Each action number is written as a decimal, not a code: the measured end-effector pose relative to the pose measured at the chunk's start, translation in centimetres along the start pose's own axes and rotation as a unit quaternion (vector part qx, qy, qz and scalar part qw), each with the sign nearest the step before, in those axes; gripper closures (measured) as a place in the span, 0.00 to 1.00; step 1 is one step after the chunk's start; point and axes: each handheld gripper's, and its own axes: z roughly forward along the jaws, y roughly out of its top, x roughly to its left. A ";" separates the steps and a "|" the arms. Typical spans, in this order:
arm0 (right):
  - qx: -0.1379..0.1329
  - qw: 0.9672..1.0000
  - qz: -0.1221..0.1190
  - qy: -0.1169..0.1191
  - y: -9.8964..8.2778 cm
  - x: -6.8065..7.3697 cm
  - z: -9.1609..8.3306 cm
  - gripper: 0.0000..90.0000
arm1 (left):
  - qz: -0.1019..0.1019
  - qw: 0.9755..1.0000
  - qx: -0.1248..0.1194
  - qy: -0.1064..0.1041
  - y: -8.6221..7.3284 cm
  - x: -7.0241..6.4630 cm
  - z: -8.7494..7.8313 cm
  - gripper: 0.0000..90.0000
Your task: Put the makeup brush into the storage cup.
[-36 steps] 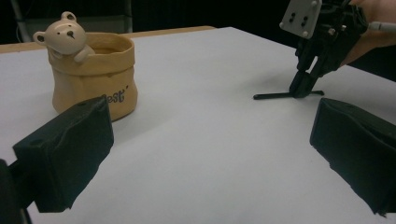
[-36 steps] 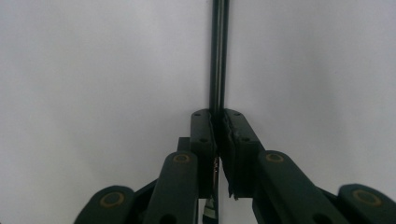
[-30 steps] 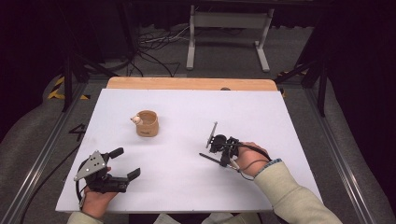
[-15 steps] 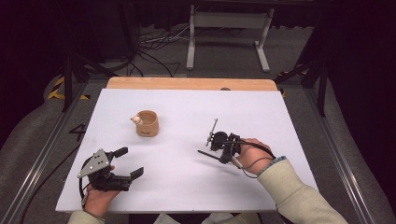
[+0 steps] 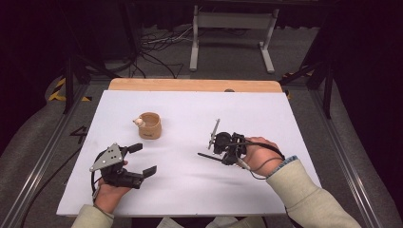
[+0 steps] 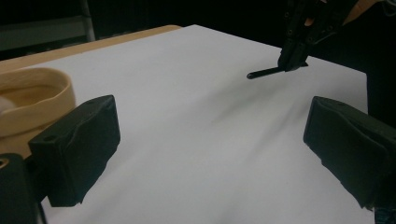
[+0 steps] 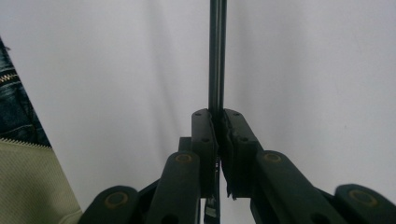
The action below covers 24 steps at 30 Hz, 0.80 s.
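A thin black rod (image 5: 206, 156) points left over the white table (image 5: 190, 109), and my right gripper (image 5: 222, 153), turned on its side, is shut on it. In the right gripper view the jaws (image 7: 218, 114) meet around the rod (image 7: 217, 56), which runs straight ahead. My left gripper (image 5: 143, 160) stands open at the front left with nothing between its fingers. A tan wooden cup (image 5: 151, 126) with a small white thing (image 5: 138, 122) at its rim sits just beyond it. The left gripper view (image 6: 210, 140) has the cup (image 6: 32, 102) at its left and the rod (image 6: 264, 72) at upper right.
The white table top ends in a bare wooden strip (image 5: 190, 85) at the far edge. Beyond it stand a metal stand (image 5: 228, 21) and loose cables (image 5: 157, 45) on the floor. A sleeve (image 5: 304, 194) comes in at bottom right.
The right gripper has risen a little with the rod still in its jaws. The left gripper has shifted slightly forward and to the right, still open.
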 end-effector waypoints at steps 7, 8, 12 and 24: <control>-0.010 1.000 -0.029 0.005 0.4 0.5 -1.3 0.94 | 0.003 0.999 0.007 -0.045 0.7 -0.4 1.7 0.05; -0.014 0.999 -0.035 0.005 0.5 0.6 -1.5 0.94 | 0.004 0.999 0.006 -0.049 0.8 -0.5 1.9 0.05; -0.019 0.998 -0.052 0.006 0.8 1.0 -2.2 0.94 | 0.011 0.998 0.006 -0.067 1.3 -0.9 2.6 0.06; -0.015 0.994 -0.110 0.008 1.9 2.3 -3.8 0.94 | 0.032 0.992 0.014 -0.120 2.5 -1.8 4.5 0.09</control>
